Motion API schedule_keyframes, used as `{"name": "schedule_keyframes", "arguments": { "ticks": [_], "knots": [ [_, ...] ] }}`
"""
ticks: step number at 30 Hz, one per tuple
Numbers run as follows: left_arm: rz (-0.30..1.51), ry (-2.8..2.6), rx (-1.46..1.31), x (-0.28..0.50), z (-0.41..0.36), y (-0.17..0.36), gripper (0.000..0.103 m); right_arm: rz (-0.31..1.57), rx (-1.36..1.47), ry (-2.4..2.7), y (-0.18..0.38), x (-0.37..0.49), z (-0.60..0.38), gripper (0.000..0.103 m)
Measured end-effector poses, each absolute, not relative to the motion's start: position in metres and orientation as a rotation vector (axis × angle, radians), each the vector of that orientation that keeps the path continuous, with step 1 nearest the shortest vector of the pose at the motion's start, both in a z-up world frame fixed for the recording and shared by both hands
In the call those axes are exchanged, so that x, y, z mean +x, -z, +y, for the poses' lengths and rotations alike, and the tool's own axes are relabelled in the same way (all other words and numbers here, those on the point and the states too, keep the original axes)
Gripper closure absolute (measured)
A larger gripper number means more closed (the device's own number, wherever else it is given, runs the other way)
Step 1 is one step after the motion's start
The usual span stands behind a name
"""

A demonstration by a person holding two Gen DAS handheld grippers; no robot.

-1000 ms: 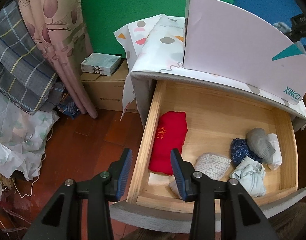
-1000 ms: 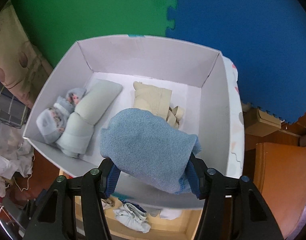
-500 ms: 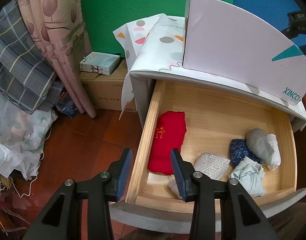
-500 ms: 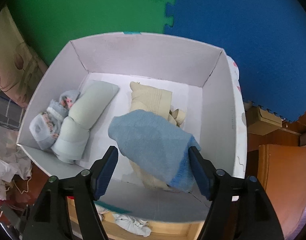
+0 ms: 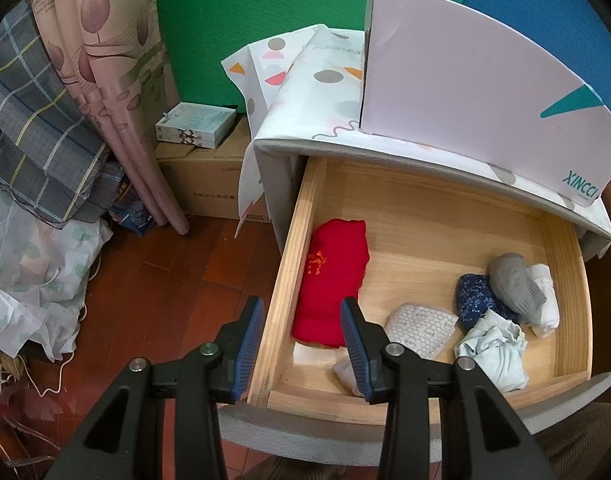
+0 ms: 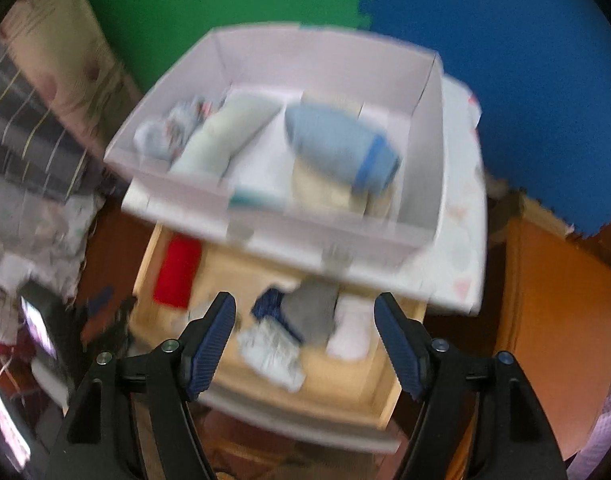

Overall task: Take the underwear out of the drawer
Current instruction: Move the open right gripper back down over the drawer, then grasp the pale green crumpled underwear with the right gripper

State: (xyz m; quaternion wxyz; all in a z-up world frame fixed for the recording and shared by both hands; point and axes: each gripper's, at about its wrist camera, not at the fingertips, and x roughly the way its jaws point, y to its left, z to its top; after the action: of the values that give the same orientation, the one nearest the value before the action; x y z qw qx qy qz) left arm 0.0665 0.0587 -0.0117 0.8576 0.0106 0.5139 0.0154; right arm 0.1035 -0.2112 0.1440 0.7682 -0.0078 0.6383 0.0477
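The drawer [image 5: 425, 216] stood pulled open, and several folded pieces were left in it: a red garment [image 5: 331, 280] along its left side, a grey honeycomb-print piece [image 5: 421, 330] near the front, and a cluster at the lower right of dark blue, grey, white and a crumpled pale blue item [image 5: 495, 350].

In the blurred right wrist view, the white box [image 6: 337, 236] on top of the cabinet already held removed pieces: a light blue underwear roll [image 6: 337, 148] lying on a beige piece at the right of the box, and pale rolls at its left.

The right gripper [image 6: 305, 332] had just been opening its jaws; they stood wide with nothing between them, hovering in the lower middle of the frame over the drawer's right-hand cluster. The left gripper [image 5: 301, 340] held its jaws part-open and empty, above the drawer's front left corner.

By my judgement the task was partway done: some pieces sat in the box, while at least six remained in the drawer to be lifted out.
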Motion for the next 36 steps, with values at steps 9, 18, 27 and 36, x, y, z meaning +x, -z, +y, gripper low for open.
{"name": "schedule_keyframes", "arguments": {
  "ticks": [9, 18, 27, 36],
  "knots": [
    [1.082, -0.035, 0.014, 0.065, 0.060, 0.011, 0.062, 1.618, 0.055, -0.111, -0.036, 0.063, -0.201, 0.031],
    [1.084, -0.020, 0.006, 0.065, 0.061, 0.011, 0.062, 1.786, 0.116, -0.092, 0.059, 0.058, -0.171, 0.023],
    [1.087, -0.011, -0.001, 0.067, 0.061, 0.012, 0.062, 1.845, 0.025, -0.047, 0.106, 0.064, -0.154, 0.022],
    [1.098, -0.012, 0.005, 0.068, 0.060, 0.013, 0.062, 1.882, -0.063, -0.029, 0.125, 0.066, -0.147, 0.034]
  ]
}}
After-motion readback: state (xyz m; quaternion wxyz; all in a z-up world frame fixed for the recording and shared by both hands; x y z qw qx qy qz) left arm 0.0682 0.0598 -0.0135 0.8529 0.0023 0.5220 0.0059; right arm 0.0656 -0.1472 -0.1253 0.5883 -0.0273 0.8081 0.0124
